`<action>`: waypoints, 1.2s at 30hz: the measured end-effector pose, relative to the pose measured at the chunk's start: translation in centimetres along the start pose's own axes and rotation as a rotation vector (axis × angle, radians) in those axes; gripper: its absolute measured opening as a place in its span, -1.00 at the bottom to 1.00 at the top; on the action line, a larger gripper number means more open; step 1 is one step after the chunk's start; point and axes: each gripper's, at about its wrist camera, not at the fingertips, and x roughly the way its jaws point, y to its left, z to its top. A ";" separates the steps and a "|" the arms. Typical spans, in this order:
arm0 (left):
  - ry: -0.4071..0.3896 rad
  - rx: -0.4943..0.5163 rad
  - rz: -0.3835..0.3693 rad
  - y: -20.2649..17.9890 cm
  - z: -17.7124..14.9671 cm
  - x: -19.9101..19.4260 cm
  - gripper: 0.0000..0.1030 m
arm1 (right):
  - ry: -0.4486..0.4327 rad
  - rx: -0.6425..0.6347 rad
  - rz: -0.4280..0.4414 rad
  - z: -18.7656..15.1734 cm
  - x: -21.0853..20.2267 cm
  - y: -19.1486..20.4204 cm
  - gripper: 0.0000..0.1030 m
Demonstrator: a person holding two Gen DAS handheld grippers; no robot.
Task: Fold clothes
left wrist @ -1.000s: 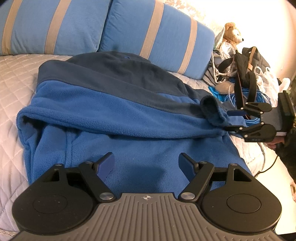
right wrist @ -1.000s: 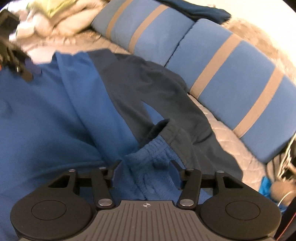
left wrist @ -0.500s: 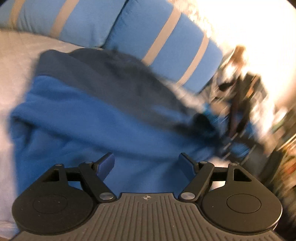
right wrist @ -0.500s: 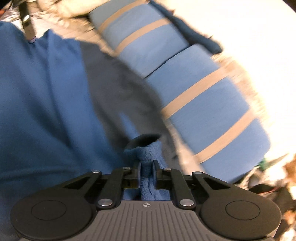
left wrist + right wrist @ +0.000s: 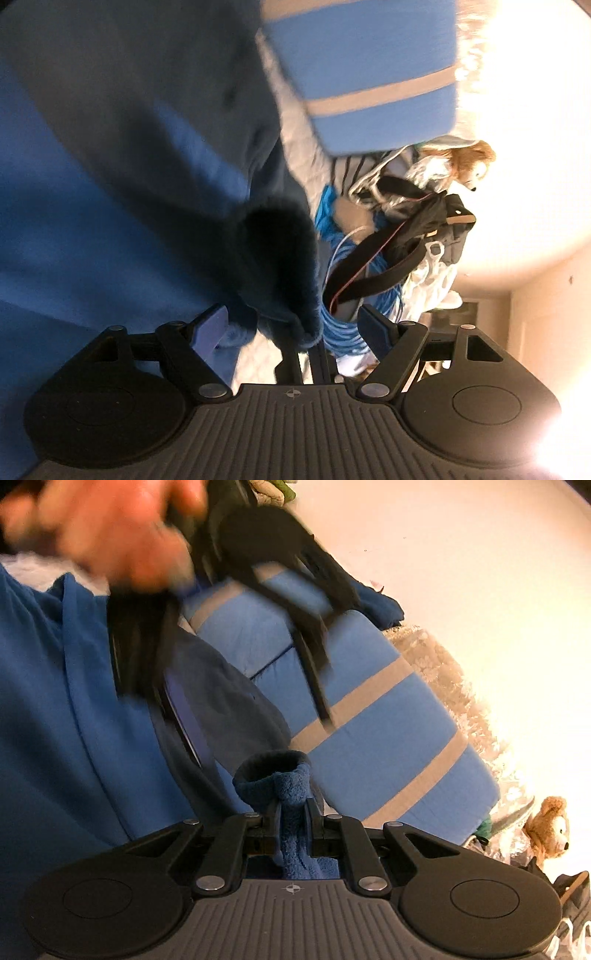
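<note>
We see the fleece spread at left on the bed. Our left tongs gape wide around its cuff. Our right tongs pinch that cuff tight; pillows and a bear lie right.

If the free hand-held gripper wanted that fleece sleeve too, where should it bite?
On the sleeve cuff, approached end-on from the open end: the rolled rim is thick and stands clear of the jacket. The left hand-held gripper is open there; the right hand-held gripper already pinches it.
</note>
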 end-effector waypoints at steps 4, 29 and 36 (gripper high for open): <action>-0.014 -0.083 0.009 0.9 0.3 1.0 0.47 | -0.013 -0.053 -0.007 0.6 0.2 1.3 -0.73; -0.215 0.083 -0.325 -8.3 0.7 -6.0 -0.71 | 0.203 0.700 -0.185 -9.5 1.5 -7.9 1.00; -0.247 0.079 -0.428 -10.2 1.3 -7.5 -0.71 | 0.271 1.303 -0.007 -18.1 3.6 -10.1 1.00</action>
